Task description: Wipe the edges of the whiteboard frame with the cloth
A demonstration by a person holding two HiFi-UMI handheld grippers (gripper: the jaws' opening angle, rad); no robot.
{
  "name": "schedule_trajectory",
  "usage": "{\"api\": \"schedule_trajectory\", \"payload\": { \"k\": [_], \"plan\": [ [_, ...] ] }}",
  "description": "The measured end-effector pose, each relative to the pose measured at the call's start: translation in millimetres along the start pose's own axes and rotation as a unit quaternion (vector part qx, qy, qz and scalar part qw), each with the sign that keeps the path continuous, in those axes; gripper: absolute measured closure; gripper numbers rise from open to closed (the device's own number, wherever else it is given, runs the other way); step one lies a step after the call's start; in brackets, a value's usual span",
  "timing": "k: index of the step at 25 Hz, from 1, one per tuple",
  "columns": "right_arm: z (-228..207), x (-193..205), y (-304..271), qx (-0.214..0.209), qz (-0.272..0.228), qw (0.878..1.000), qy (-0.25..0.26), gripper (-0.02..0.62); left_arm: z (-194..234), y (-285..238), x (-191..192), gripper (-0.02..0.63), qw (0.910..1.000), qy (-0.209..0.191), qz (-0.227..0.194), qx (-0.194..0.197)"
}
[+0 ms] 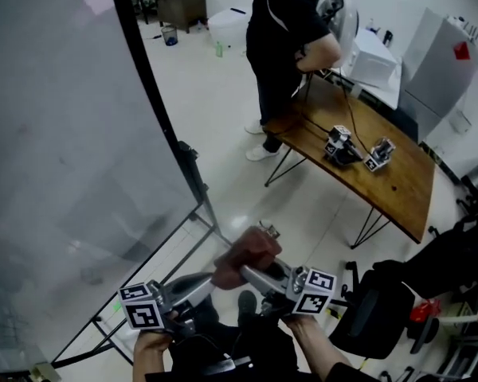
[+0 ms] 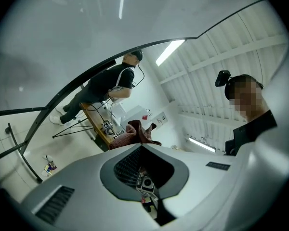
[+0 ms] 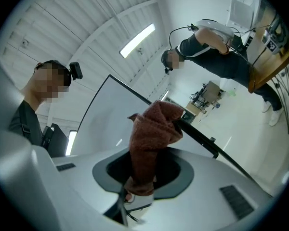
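The whiteboard [image 1: 64,134] fills the left of the head view, and its black frame edge [image 1: 155,94] slants down towards my grippers. A brown cloth [image 1: 251,251] is bunched just below the frame's lower end. My right gripper [image 1: 253,274] is shut on the cloth [image 3: 151,138], which rises from its jaws against the black frame bar [image 3: 202,138]. My left gripper [image 1: 209,282] points at the cloth from the left with its jaws together and nothing between them. In the left gripper view the cloth [image 2: 132,134] lies just past the jaw tips, under the curved frame [image 2: 62,95].
A person [image 1: 287,46] stands at a wooden table [image 1: 382,173] that holds two more grippers [image 1: 342,146]. A black chair [image 1: 382,309] is at the lower right. The whiteboard's stand legs [image 1: 143,285] run along the floor by my left hand.
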State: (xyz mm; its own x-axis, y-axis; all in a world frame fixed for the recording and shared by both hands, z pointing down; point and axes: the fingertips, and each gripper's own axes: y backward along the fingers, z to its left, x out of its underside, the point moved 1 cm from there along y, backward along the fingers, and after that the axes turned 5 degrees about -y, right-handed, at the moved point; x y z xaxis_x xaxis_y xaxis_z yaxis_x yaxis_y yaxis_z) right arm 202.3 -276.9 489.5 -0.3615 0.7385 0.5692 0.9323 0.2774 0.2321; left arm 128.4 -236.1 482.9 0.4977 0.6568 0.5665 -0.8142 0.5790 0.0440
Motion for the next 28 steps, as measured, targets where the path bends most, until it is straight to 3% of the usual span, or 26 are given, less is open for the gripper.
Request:
{"api": "schedule_trajectory", "payload": {
  "k": [6, 12, 21, 28],
  "plan": [
    [18, -1, 6, -0.041, 0.043, 0.998, 0.028, 0.485, -19, -11, 7, 0.618, 0.9992, -0.013, -0.018, -0.032],
    [37, -2, 16, -0.060, 0.049, 0.995, 0.055, 0.485, -34, -15, 11, 0.618, 0.9989, -0.027, -0.020, -0.031],
    [63, 13, 0, -0.046, 0.029, 0.996, 0.067, 0.485, -52, 12, 2, 0.618, 0.9985, -0.052, -0.016, -0.002],
    [86, 44, -27, -0.042, 0.037, 0.996, 0.066, 0.485, -57, 50, 4, 0.618, 0.9987, -0.046, -0.022, 0.006]
  ]
}}
